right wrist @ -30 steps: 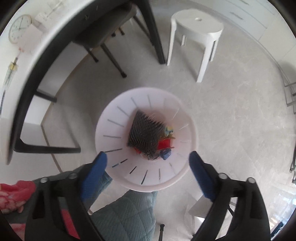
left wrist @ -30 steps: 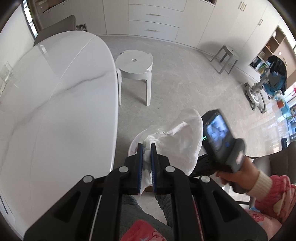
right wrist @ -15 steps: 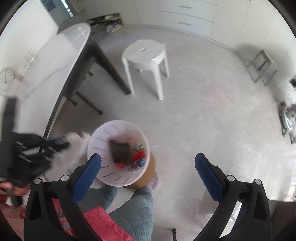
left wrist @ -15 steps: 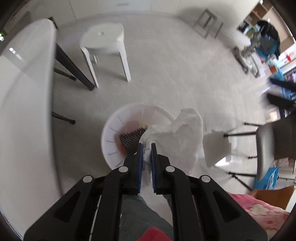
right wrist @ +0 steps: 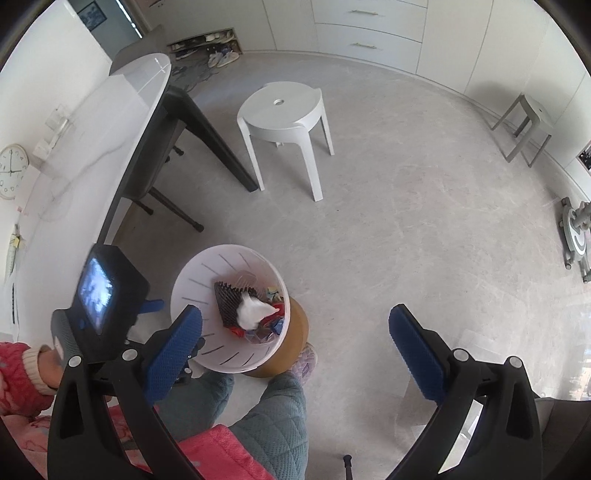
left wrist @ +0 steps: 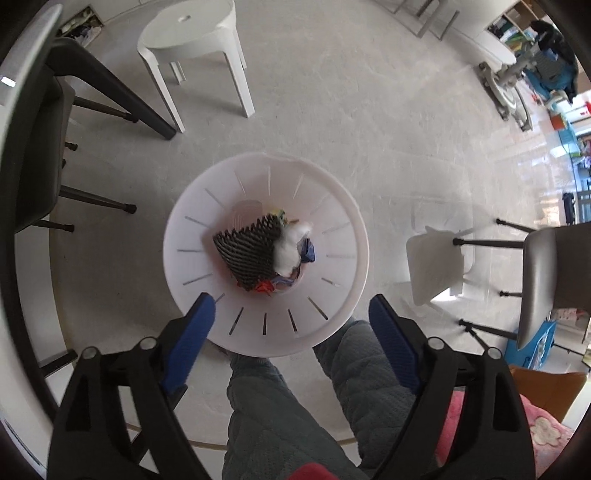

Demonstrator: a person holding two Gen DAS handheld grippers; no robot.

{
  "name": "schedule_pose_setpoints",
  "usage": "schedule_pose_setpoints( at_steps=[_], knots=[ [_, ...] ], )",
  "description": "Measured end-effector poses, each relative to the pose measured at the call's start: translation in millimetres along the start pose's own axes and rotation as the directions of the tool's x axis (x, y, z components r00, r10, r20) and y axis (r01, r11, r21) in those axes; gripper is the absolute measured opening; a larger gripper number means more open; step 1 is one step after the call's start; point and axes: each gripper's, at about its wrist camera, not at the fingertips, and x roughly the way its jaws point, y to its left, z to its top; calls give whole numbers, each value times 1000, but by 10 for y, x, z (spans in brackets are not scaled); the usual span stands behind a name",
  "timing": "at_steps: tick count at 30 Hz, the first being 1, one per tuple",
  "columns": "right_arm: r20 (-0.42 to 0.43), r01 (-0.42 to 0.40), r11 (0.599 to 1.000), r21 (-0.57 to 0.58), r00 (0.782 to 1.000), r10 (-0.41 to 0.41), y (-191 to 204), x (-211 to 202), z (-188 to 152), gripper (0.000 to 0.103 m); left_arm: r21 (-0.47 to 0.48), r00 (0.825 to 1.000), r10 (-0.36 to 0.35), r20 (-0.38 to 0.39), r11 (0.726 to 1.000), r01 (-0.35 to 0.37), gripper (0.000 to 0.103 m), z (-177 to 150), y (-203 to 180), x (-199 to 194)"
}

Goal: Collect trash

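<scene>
Tissue (left wrist: 287,248) now in bin (left wrist: 221,328)

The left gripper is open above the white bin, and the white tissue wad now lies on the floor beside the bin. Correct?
Not quite. The left gripper is open above the white bin, but the white tissue wad lies inside the bin on the other trash, as the left wrist view shows.

White bin (left wrist: 343,295) mid-frame with thin dark slits round its wall; inside, a black zigzag-ribbed sheet (left wrist: 249,254), white wad (left wrist: 286,251), red and blue scraps. Blue pads (left wrist: 190,339) on black grippers, bottom corners. White stool (left wrist: 192,29) up top.
</scene>
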Motion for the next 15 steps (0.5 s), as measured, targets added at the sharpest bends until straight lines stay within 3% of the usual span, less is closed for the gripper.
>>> schedule_pose_setpoints(
  at_steps=[4, 8, 12, 15],
  knots=[
    [17, -1, 1000, -8, 1000, 1, 48, -57, 41, 100, -32, 997, 39, 64, 999, -37, 92, 8, -3, -285],
    [62, 1, 1000, -27, 998, 1, 166, -239, 144, 100, -85, 985, 80, 155, 994, -67, 93, -12, 153, -799],
    [134, -9, 996, -89, 991, 21, 466, -496, 353, 100, -200, 950, 147, 275, 975, -93, 95, -129, 459, -1449],
    [177, -36, 988, -148, 982, 62, 765, -654, 521, 100, -311, 911, 215, 352, 945, -103, 95, -301, 756, -1962]
  ],
)
